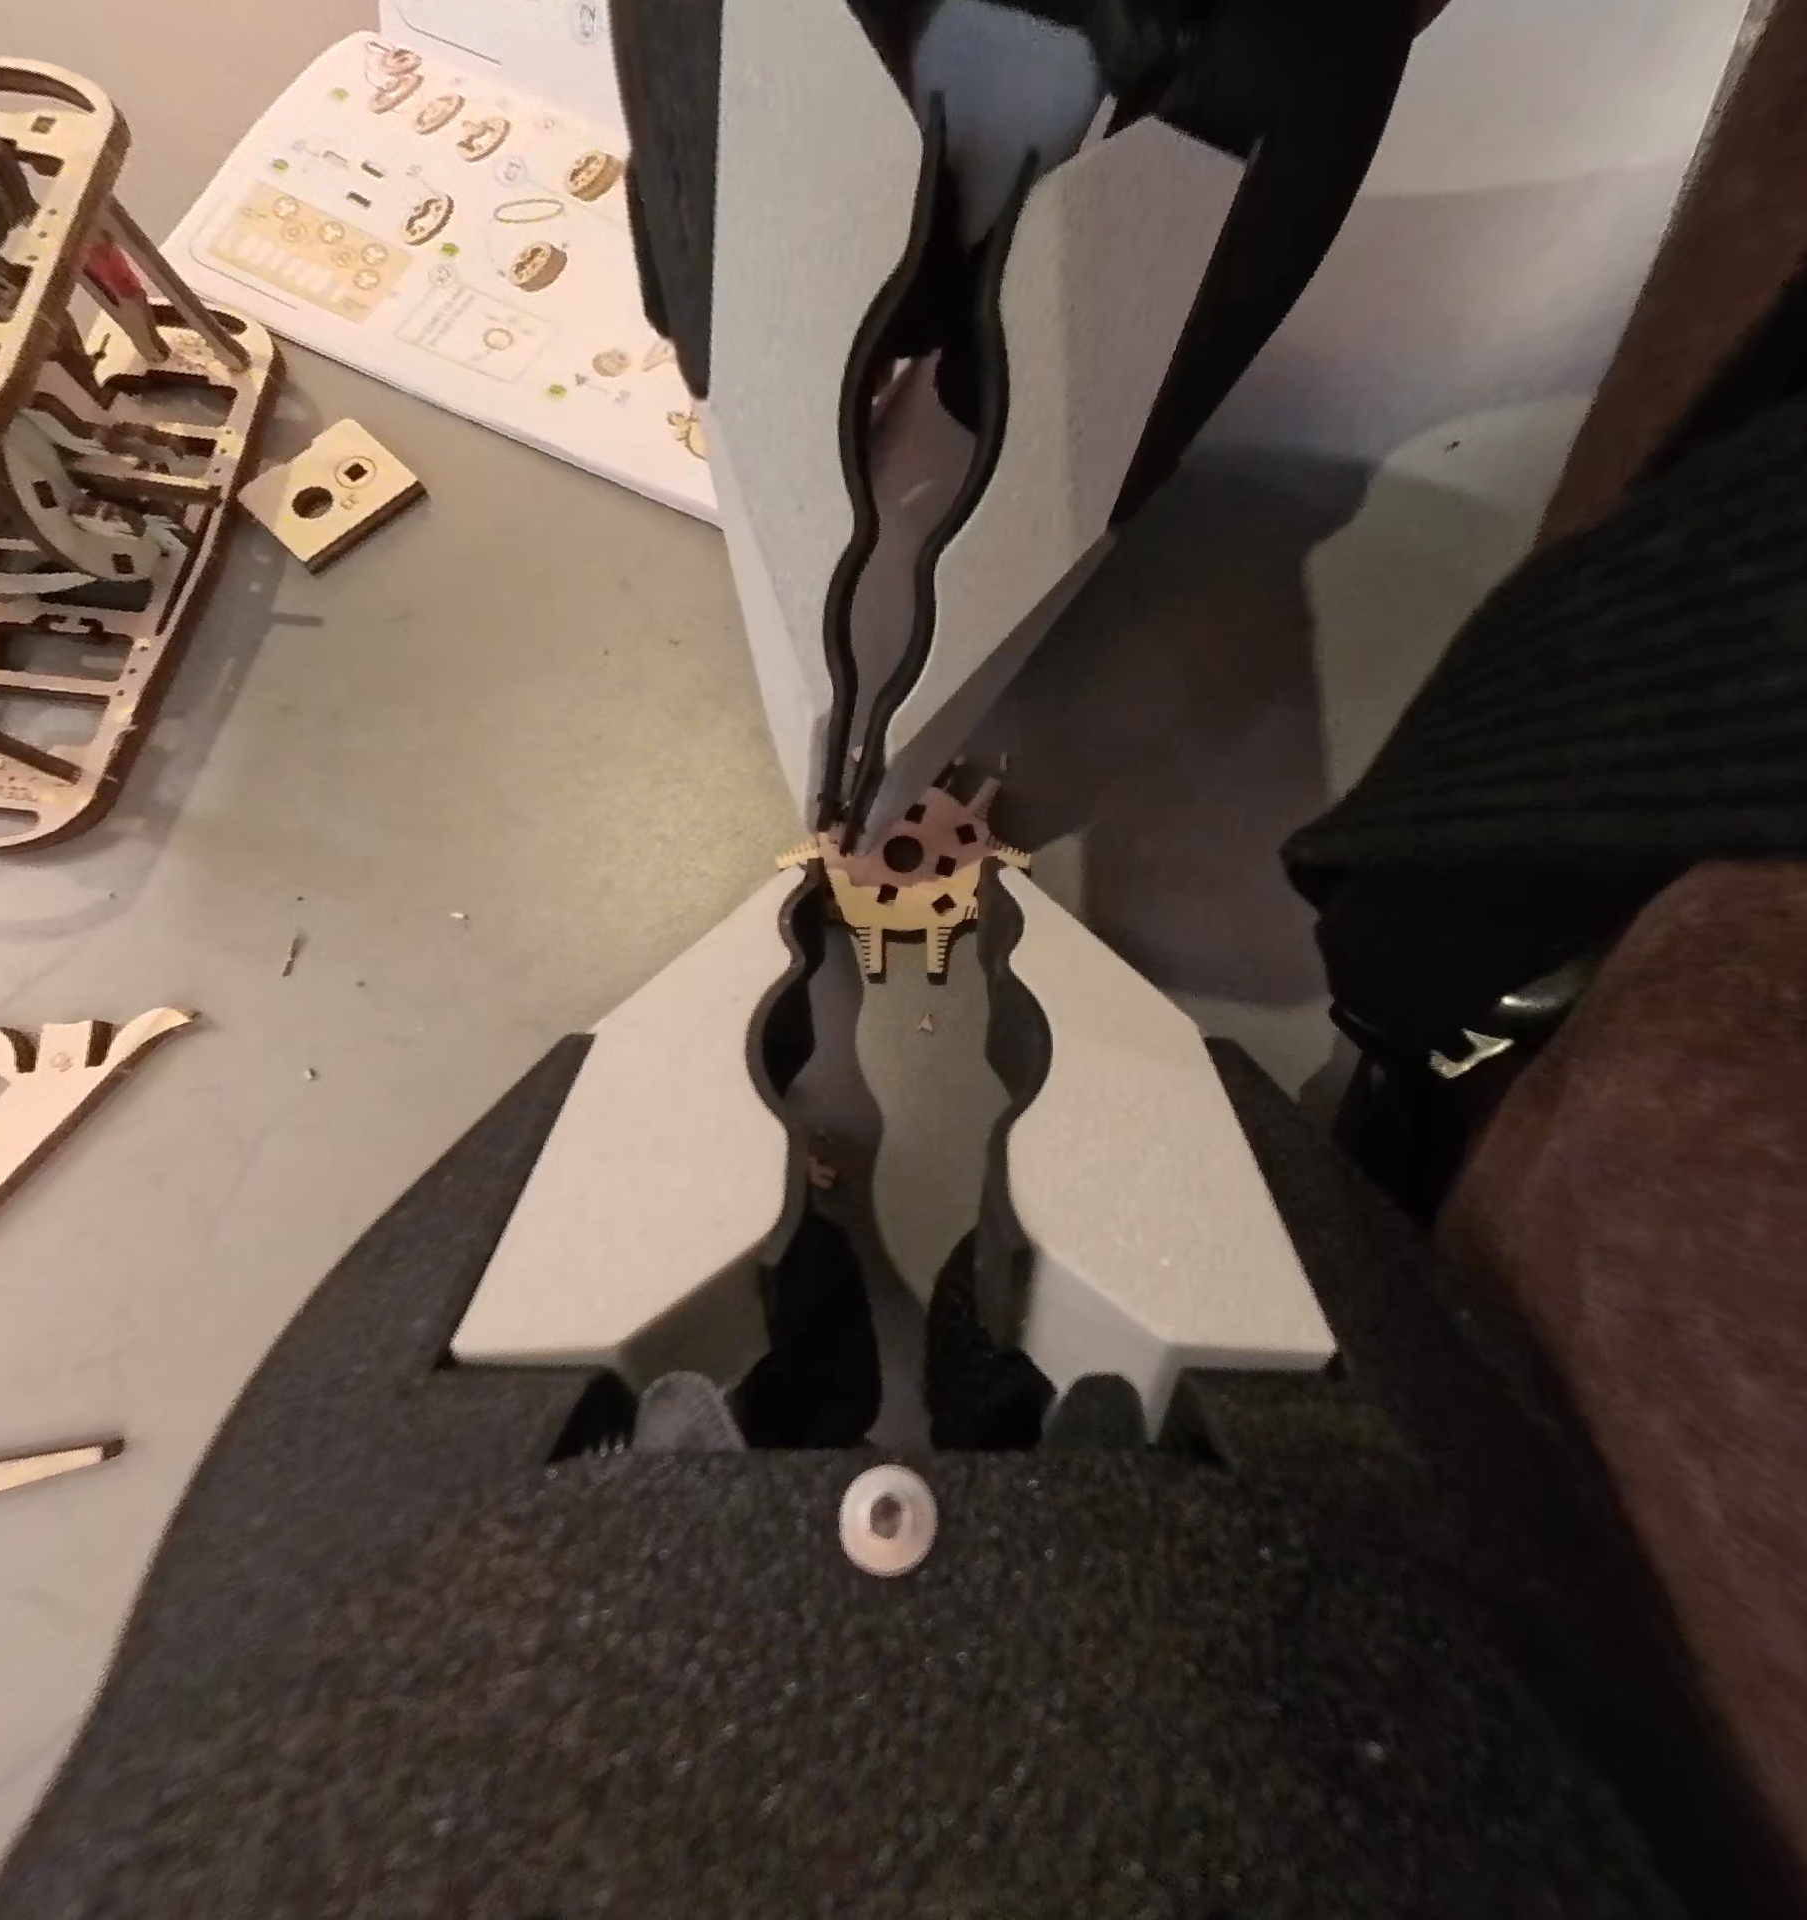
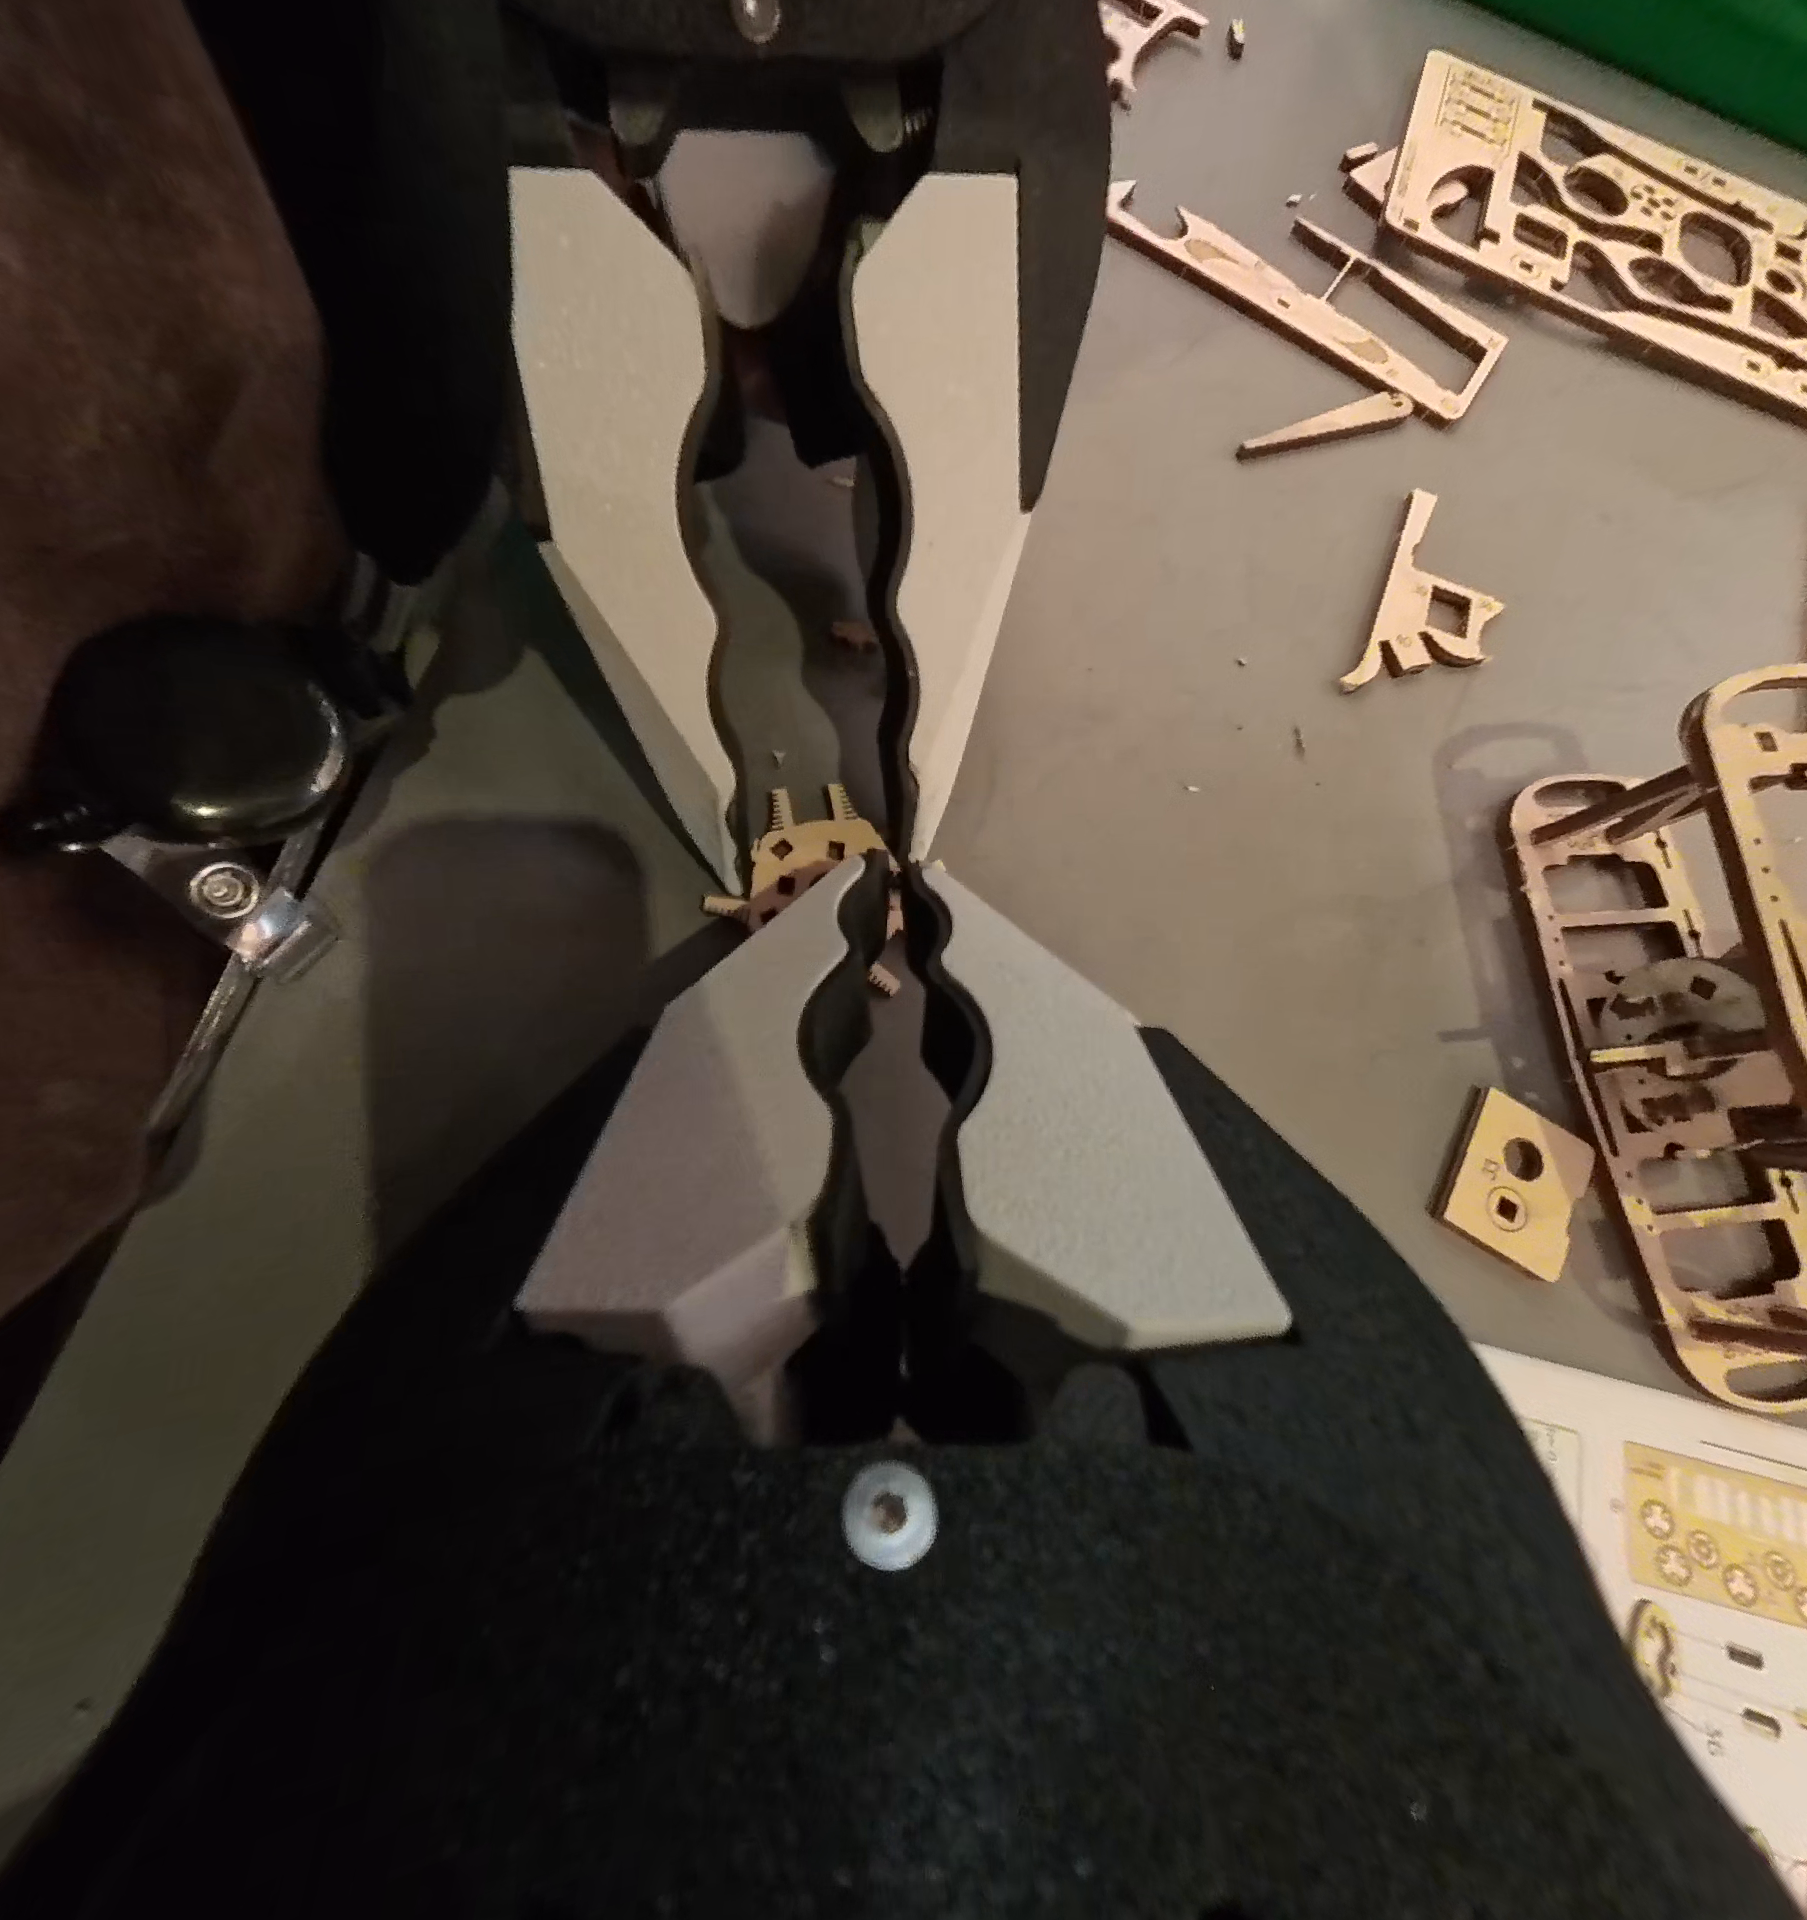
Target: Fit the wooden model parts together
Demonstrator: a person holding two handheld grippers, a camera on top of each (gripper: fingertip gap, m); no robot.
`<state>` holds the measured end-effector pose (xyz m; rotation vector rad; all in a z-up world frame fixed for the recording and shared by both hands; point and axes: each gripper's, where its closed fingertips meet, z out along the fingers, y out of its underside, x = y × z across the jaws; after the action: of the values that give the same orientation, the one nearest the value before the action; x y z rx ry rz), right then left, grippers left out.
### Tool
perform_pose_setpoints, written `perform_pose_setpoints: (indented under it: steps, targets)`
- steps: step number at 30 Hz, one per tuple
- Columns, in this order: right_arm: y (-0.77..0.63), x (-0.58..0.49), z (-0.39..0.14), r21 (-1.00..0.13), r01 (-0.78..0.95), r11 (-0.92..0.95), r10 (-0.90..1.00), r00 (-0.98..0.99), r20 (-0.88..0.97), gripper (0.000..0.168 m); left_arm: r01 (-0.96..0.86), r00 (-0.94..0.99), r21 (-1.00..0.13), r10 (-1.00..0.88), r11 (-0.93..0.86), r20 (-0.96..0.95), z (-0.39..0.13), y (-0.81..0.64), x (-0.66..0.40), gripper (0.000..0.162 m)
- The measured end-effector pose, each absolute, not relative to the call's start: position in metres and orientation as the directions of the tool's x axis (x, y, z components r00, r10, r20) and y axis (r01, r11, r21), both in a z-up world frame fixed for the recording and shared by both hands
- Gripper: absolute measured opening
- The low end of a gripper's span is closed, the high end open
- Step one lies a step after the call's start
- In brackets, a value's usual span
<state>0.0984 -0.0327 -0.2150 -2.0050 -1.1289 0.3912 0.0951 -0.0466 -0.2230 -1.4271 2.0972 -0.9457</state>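
You are mid-join: the wooden gear (image 1: 904, 883) hangs above the bench (image 1: 463, 727) between both tools. Your left tool (image 1: 904, 909) clamps its rim; your right tool (image 2: 894, 883), nearly closed, pinches a toothed piece (image 2: 881, 977) against it. Next, line up the slots and press gently.

Opposed close wrist views, seemingly downward.
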Motion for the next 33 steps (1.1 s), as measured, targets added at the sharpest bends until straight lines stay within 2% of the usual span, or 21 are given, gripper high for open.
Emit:
perform_pose_setpoints:
  steps: [15, 21, 26, 29, 33]
  targets:
    - [-0.031, 0.099, -0.214, -0.758, 0.547, -0.355, 0.812, 0.582, 0.040, 0.002, -0.631, -0.374, -0.738, -0.927, 0.240, 0.019, -0.223, -0.046, 0.095, 0.027]
    - [-0.022, 0.104, -0.194, -0.792, 0.500, -0.351, 0.790, 0.612, 0.036, 0.003, -0.630, -0.378, -0.738, -0.926, 0.242, 0.019, -0.223, -0.046, 0.094, 0.028]
    - [-0.026, 0.101, -0.199, -0.771, 0.530, -0.352, 0.806, 0.590, 0.037, 0.003, -0.629, -0.377, -0.738, -0.926, 0.244, 0.015, -0.223, -0.046, 0.094, 0.027]
    - [-0.030, 0.096, -0.210, -0.761, 0.582, -0.285, 0.838, 0.537, 0.098, 0.003, -0.629, -0.377, -0.738, -0.926, 0.244, 0.015, -0.223, -0.046, 0.094, 0.027]
    - [-0.029, 0.094, -0.212, -0.779, 0.564, -0.273, 0.841, 0.534, 0.091, 0.003, -0.629, -0.375, -0.738, -0.927, 0.243, 0.015, -0.223, -0.046, 0.094, 0.027]
